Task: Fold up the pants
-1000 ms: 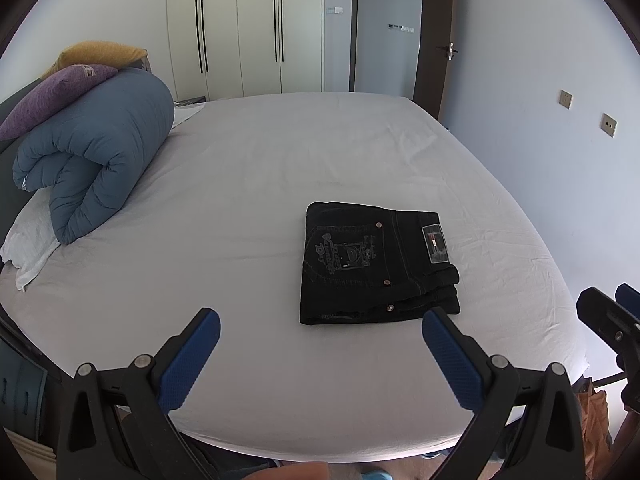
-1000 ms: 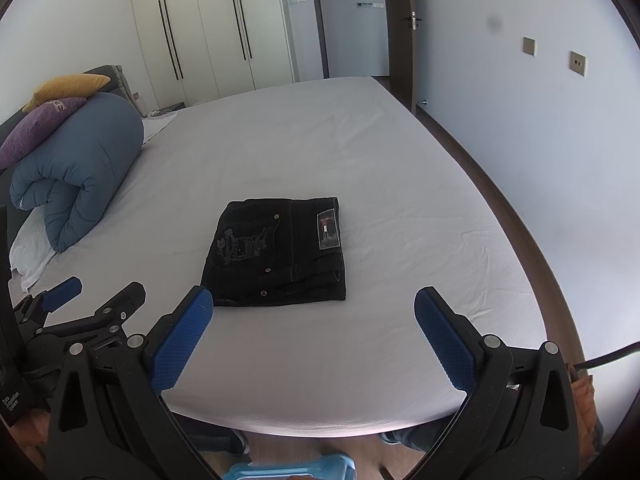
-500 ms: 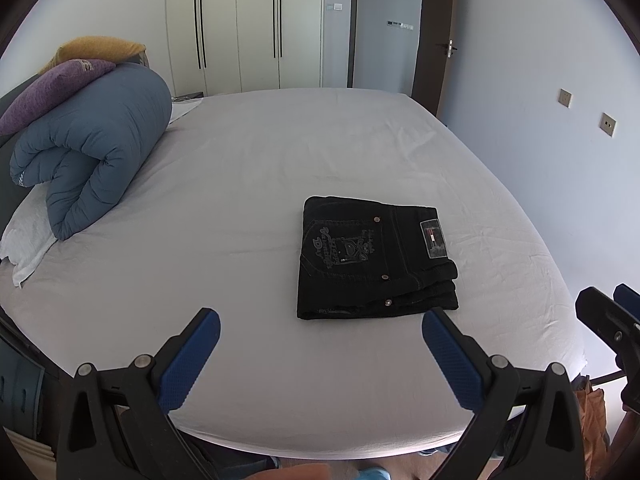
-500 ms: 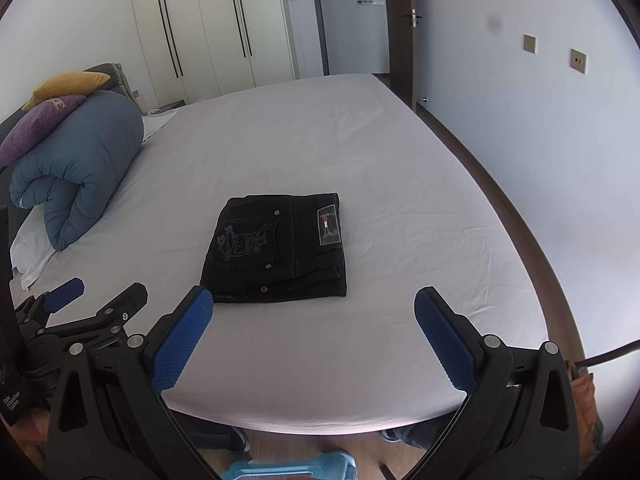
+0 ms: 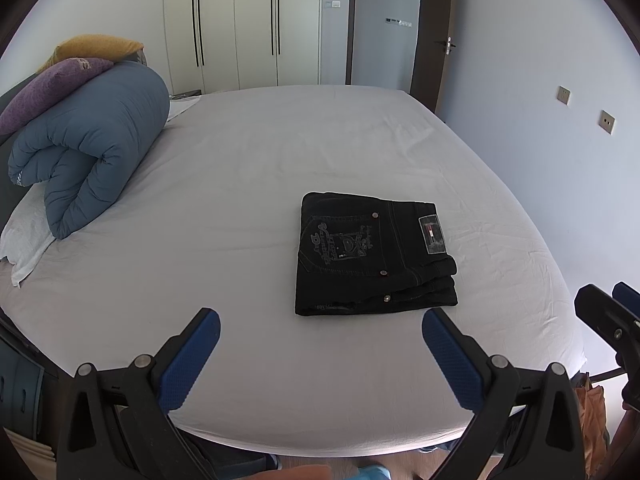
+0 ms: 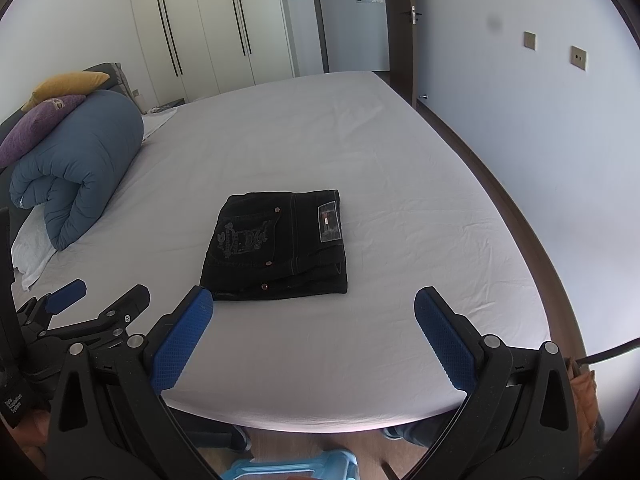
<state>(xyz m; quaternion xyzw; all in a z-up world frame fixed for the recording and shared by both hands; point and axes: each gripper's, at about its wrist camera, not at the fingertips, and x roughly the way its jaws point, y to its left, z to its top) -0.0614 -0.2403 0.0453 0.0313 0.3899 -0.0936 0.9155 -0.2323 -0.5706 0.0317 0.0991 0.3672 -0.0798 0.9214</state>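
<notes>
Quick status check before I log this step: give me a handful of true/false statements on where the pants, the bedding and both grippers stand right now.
1. The black pants lie folded into a compact stack on the bed. True.
2. The left gripper is shut on the pants. False: it is open and apart from them.
3. The right gripper is open and holds nothing. True.
4. The blue duvet is spread flat over the bed. False: it is rolled up at the left side.
5. A purple pillow rests on the duvet. True.
</notes>
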